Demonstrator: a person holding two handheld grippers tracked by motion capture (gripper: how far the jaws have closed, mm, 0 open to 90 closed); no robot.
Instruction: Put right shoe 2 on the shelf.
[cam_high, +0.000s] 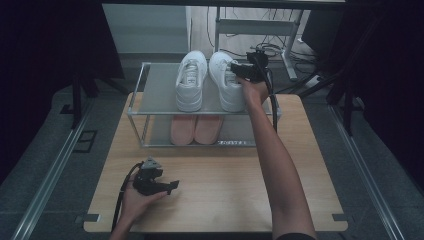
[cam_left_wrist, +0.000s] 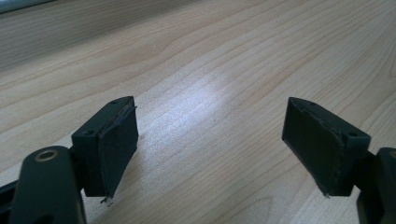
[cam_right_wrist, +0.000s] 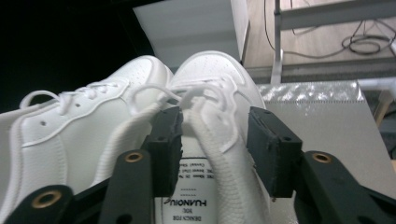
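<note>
Two white sneakers stand side by side on the top shelf of a metal shoe rack, toes pointing away: the left sneaker and the right sneaker. My right gripper is at the right sneaker's opening. Its jaws stand open, one inside the shoe and one outside, with the padded collar wall between them and gaps on both sides. My left gripper lies low over the wooden table near its front left, open, with nothing between its fingers.
A pair of pink shoes sits on the rack's lower shelf. The rack stands at the far half of the table. Beyond it are a white panel, desk legs and cables on the floor.
</note>
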